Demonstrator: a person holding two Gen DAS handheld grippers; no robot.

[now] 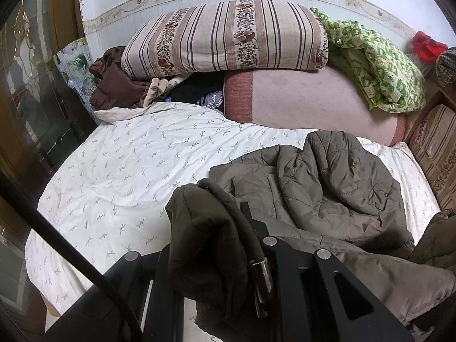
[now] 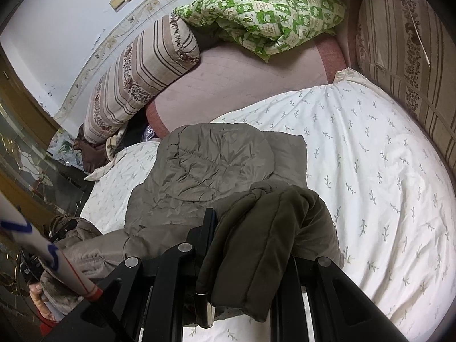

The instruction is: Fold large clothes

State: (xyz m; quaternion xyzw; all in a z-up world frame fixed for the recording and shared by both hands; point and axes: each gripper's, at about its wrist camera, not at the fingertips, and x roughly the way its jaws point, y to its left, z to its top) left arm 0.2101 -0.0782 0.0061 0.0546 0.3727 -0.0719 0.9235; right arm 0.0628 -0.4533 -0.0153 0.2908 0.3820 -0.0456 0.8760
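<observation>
A large olive-grey quilted jacket [image 1: 327, 188] lies crumpled on the white leaf-print sheet [image 1: 128, 171], its hood [image 2: 216, 156] turned toward the far bedding. My left gripper [image 1: 228, 206] is shut on a darker olive corner of the jacket [image 1: 205, 228], which drapes over the fingers. A drawstring with a metal tip [image 1: 263, 279] hangs beside it. My right gripper [image 2: 228, 216] is shut on another dark olive corner of the jacket [image 2: 265, 236], which folds over and hides its right finger. Both held corners are raised off the sheet.
Folded bedding is stacked at the far side: a striped floral quilt [image 1: 228, 37], a green-patterned quilt [image 1: 376, 59] and a pink blanket [image 1: 307, 99]. Brown clothes [image 1: 114, 82] lie at the back left. A striped cushion [image 2: 407, 57] borders the right. A person's patterned sleeve [image 2: 42, 245] shows low left.
</observation>
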